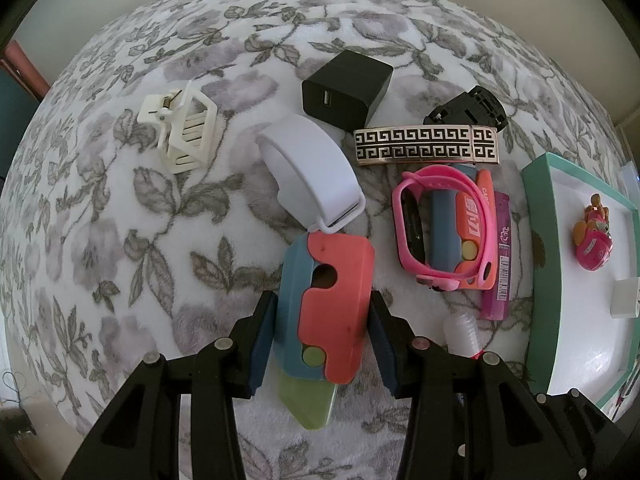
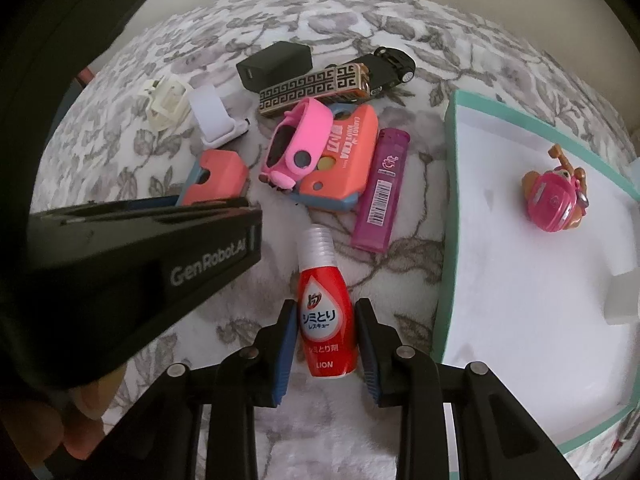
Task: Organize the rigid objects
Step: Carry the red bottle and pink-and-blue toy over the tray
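The left gripper clamps its blue pads on a coral-and-blue toy knife with a pale green blade tip, held above a floral blanket; the right gripper squeezes a small red stain-remover bottle with a ribbed clear cap and Japanese lettering. Just beyond the toy knife lies a white strap, touching its top edge, with a cream hair claw further left. A black USB charger, a gold Greek-key barrette and a black toy car sit at the far side. Crowded beside the bottle are a pink wristband lying over a second coral toy knife, and a purple lighter. To the right stands a teal-rimmed tray, white inside, holding a pink toy figure. In the right wrist view the left gripper's black body blocks the near left
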### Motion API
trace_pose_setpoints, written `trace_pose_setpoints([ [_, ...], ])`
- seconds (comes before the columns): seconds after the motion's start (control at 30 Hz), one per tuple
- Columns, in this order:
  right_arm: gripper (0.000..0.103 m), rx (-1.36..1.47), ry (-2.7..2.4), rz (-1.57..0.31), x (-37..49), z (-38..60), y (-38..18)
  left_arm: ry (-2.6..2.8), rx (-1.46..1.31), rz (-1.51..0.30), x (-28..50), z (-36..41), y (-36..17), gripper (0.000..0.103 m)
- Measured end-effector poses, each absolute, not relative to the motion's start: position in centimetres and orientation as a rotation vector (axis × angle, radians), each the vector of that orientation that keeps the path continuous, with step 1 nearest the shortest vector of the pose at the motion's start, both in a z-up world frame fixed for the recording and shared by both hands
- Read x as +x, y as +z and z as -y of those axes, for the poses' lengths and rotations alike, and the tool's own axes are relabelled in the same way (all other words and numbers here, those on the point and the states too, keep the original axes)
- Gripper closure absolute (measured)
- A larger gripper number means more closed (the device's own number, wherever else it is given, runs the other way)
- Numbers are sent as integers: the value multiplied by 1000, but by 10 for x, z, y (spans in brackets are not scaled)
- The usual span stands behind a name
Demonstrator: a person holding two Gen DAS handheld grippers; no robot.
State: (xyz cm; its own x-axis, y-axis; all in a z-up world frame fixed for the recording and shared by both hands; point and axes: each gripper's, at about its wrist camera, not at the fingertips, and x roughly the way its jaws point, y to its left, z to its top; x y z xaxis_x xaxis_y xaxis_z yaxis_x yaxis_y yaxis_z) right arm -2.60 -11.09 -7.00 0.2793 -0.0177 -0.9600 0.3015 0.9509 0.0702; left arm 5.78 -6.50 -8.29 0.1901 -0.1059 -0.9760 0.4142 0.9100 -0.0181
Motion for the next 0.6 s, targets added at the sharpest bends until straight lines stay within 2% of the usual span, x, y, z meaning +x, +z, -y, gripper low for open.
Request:
trace_pose_setpoints([
  [0.2, 73, 215, -226, -1272, -26, 95, -71, -373, 249, -1350, 60, 61, -82, 57],
  [0.4, 74, 311, -216, -1244, -31, 107, -65, -380, 140, -1386, 66, 45, -77, 57],
  [0.6, 74, 393, -188, -1177, -33, 114, -43, -394, 96, -1337, 69, 34, -53, 58],
])
